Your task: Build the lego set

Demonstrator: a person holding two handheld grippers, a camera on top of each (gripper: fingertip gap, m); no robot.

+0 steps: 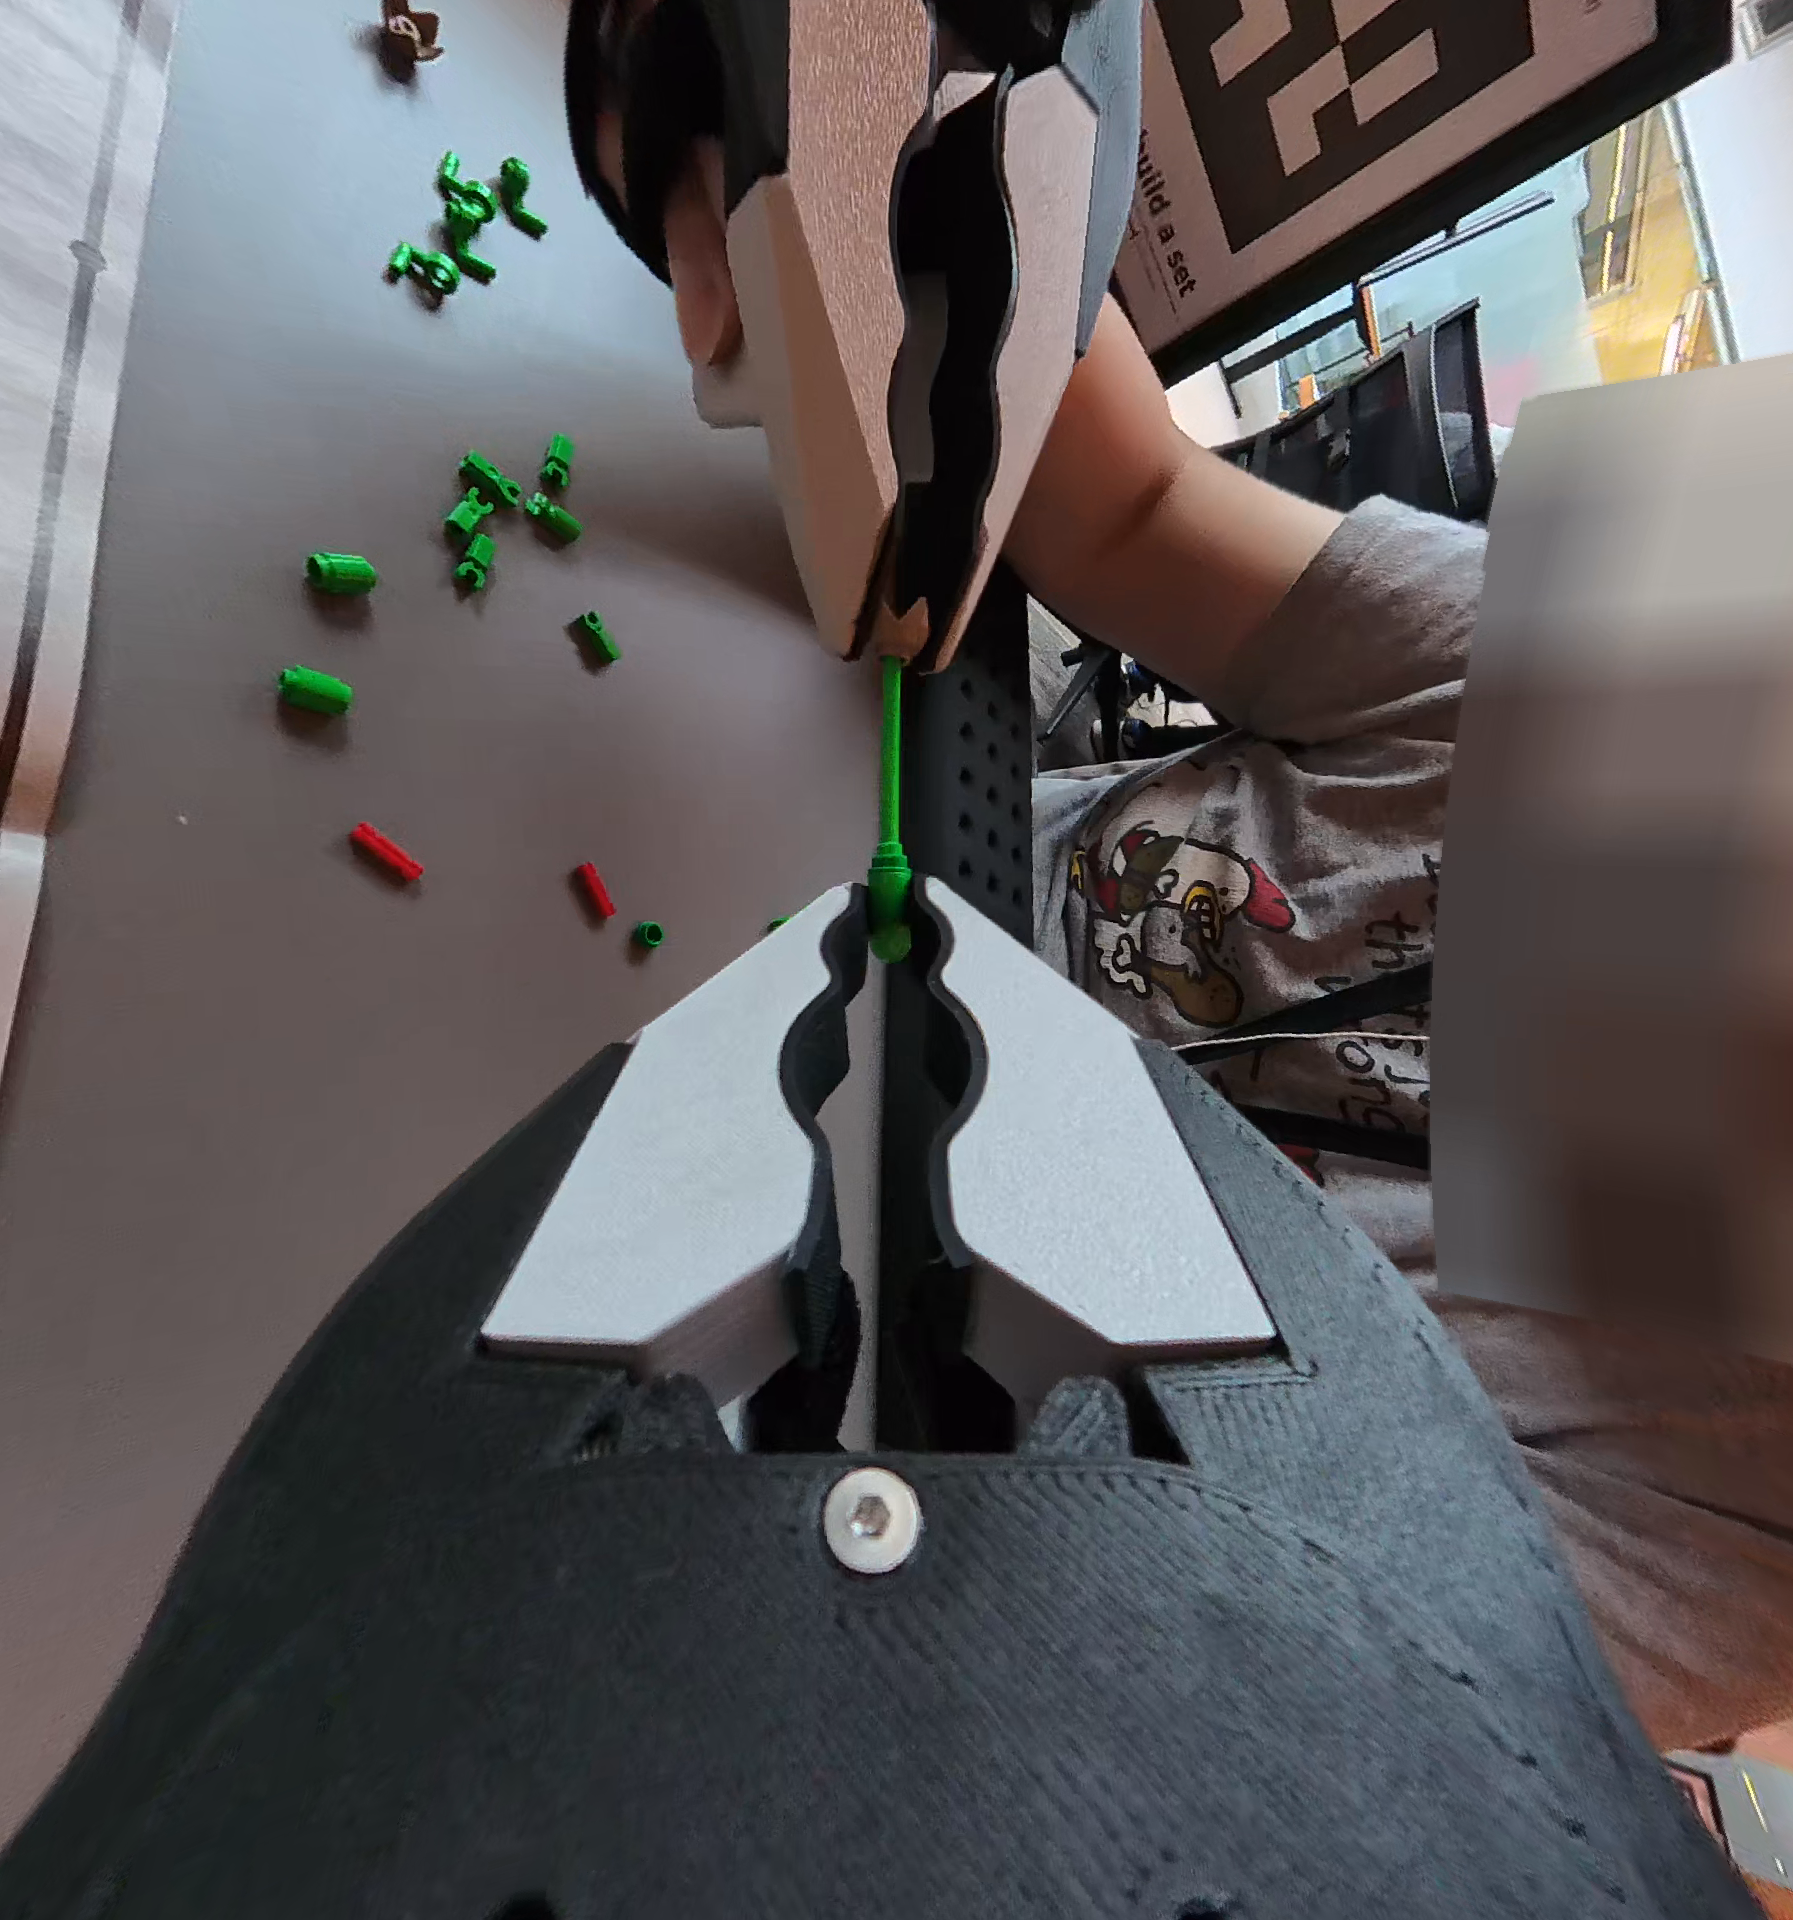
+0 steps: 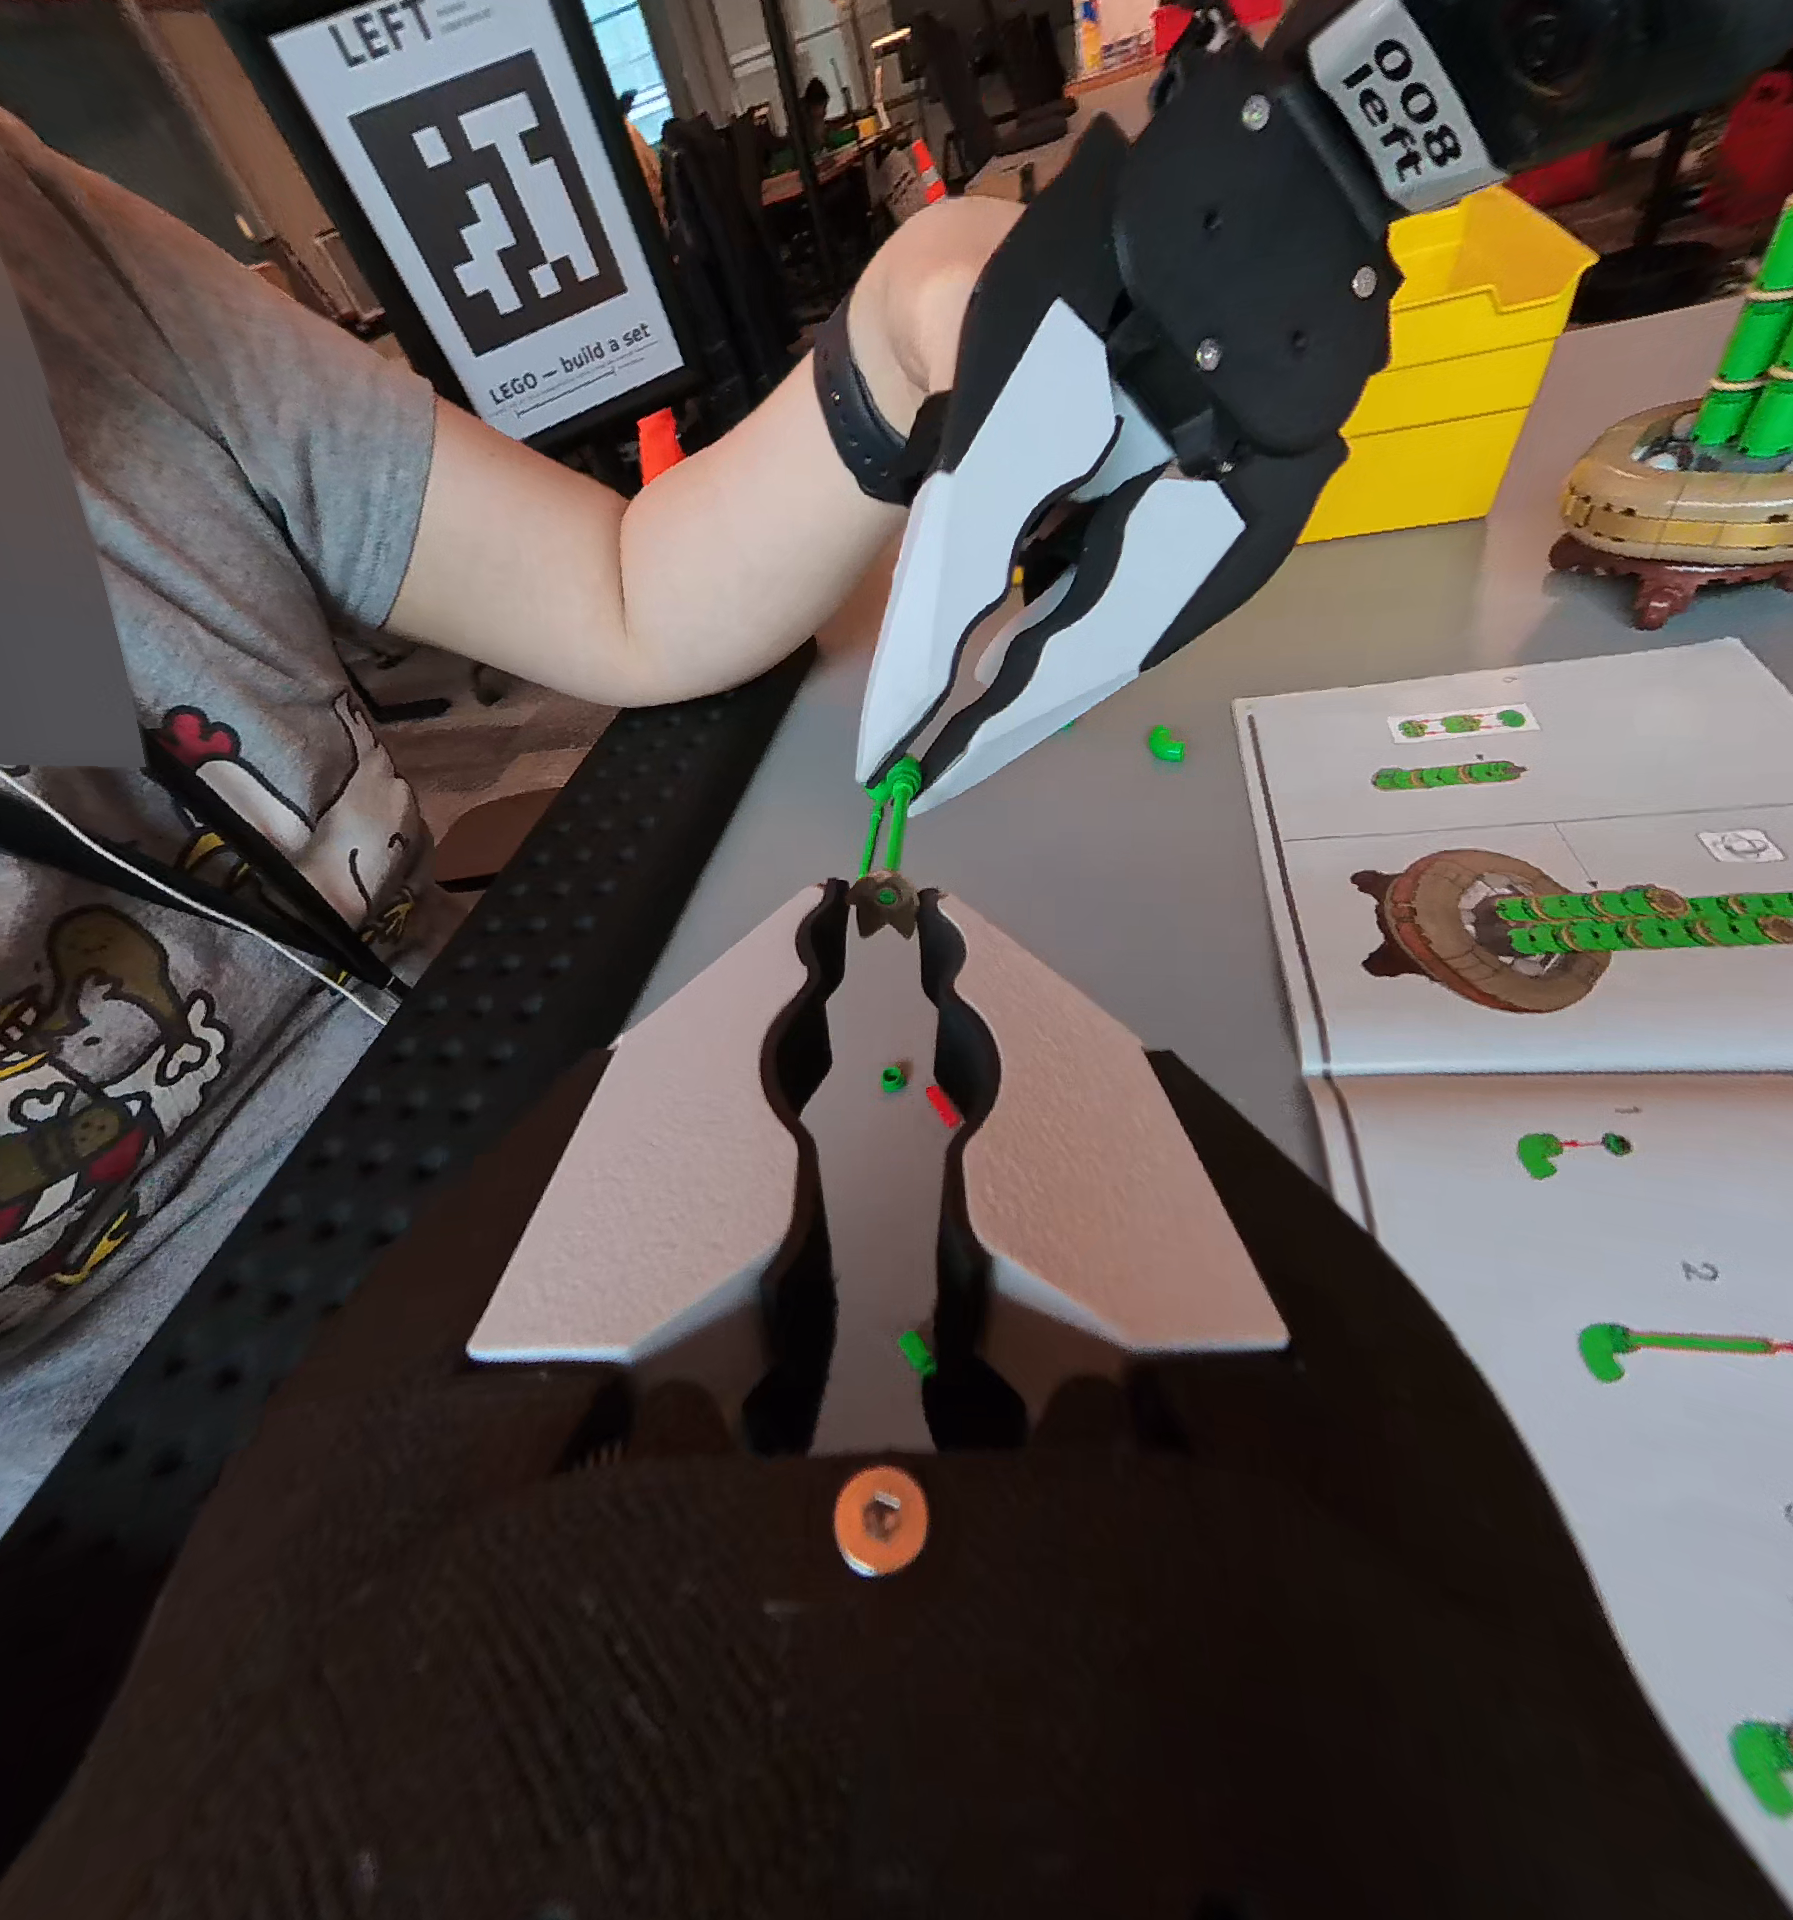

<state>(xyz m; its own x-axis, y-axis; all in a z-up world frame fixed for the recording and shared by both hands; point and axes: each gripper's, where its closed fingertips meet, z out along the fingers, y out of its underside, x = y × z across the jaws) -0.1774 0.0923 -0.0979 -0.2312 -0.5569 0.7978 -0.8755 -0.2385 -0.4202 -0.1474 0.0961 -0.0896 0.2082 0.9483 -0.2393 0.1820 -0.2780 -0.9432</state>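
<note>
A thin green rod [image 1: 890, 769] spans the gap between my two grippers, above the grey table's near edge. My left gripper [image 1: 887, 914] is shut on the rod's thick green end piece [image 1: 888, 899]. In the right wrist view the left gripper [image 2: 897, 781] comes in from the upper right, pinching that end of the rod [image 2: 887, 836]. My right gripper [image 2: 881, 906] is shut on a small brown piece [image 2: 884, 904] with a green centre at the rod's other end. In the left wrist view the right gripper [image 1: 887, 646] reaches down from the top.
Loose green pieces [image 1: 487, 499] and red pins [image 1: 385, 852] lie scattered on the table. An open instruction booklet [image 2: 1557, 883] lies to the right. A partly built bamboo model [image 2: 1723, 447] and a yellow bin [image 2: 1443, 364] stand behind it. A person's arm [image 2: 580, 582] rests at the black table edge [image 2: 456, 1039]. The tips of both grippers are at nearly the same place. Left tips and right tips are each some 35 centimetres from the partly built bamboo model [image 2: 1723, 447].
</note>
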